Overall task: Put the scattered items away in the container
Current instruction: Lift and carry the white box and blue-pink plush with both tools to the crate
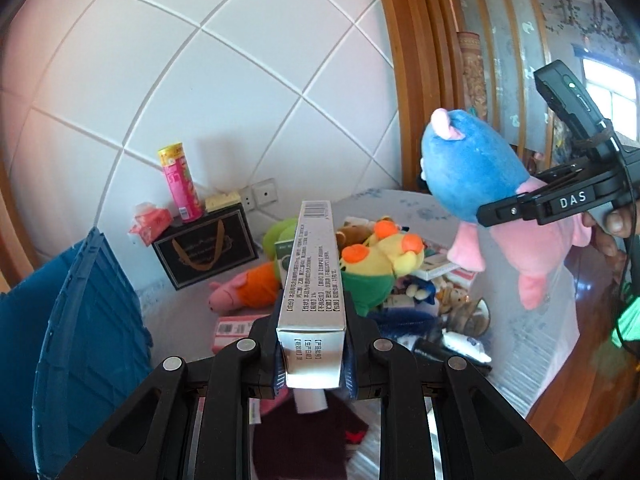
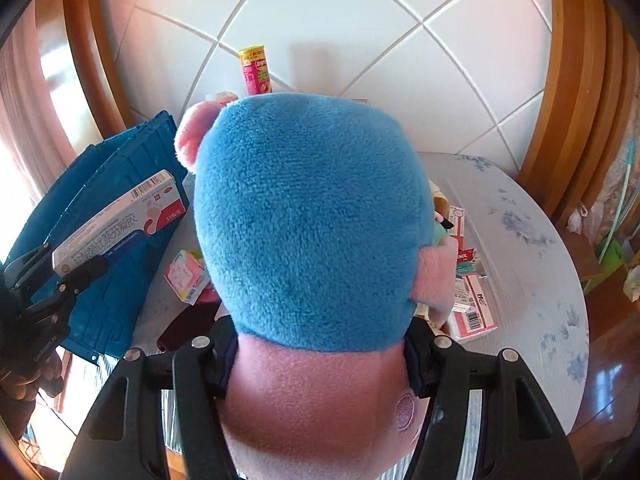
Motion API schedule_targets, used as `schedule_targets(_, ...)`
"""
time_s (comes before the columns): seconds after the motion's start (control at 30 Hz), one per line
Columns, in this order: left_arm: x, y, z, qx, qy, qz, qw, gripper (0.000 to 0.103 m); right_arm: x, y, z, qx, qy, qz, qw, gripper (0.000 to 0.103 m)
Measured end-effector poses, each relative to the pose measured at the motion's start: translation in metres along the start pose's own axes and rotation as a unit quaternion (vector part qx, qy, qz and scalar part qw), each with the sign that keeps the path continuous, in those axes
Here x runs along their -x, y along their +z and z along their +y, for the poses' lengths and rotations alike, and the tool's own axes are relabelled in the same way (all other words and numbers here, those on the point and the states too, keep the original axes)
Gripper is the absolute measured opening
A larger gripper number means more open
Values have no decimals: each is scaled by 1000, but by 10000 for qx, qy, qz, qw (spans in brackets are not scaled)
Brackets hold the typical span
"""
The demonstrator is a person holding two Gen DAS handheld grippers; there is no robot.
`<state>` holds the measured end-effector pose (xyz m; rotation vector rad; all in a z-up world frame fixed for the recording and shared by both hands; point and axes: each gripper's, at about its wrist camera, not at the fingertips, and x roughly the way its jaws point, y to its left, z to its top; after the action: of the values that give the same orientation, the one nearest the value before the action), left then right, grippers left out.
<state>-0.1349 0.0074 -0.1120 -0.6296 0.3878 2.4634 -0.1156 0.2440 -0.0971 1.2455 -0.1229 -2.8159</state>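
My left gripper (image 1: 314,364) is shut on one end of a long silver-white medicine box (image 1: 316,264), which juts forward above the table. In the right wrist view that box (image 2: 120,220) hangs in front of the blue crate (image 2: 116,176), with the left gripper (image 2: 76,276) at its lower end. My right gripper (image 2: 320,364) is shut on a blue and pink plush toy (image 2: 312,220) that fills its view. From the left wrist view the plush toy (image 1: 476,172) hangs in the air at the right, pinched by the right gripper (image 1: 516,208). The blue crate (image 1: 80,320) stands at the left.
A pile of plush toys (image 1: 380,256) and small boxes (image 2: 472,312) covers the round floral table (image 2: 520,240). At the back by the tiled wall stand a black gift box (image 1: 208,244), a pink canister (image 1: 182,184) and a tissue pack (image 1: 150,222). Wooden frames flank the table.
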Motion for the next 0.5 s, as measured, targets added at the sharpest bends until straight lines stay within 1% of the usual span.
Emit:
schedule_targets(0.07,3,9,-2,65,33,4,10000,21,10,-1,-8,-123,-42,-40,9999,60)
schedule_targets(0.23,10,27,-15,30,188,16,9998,21,36,-3,-17,-251,-107,-201,9994,61)
schedule_targets(0.37,13,42,-21,173,341,185,9991,21,45,-5,-19,-234,-102,-249,9994,61)
schedule_targets(0.5,10,49,-24,353,437,406,9976,21,46,-4,-17,-208,-89,-262,9994,61)
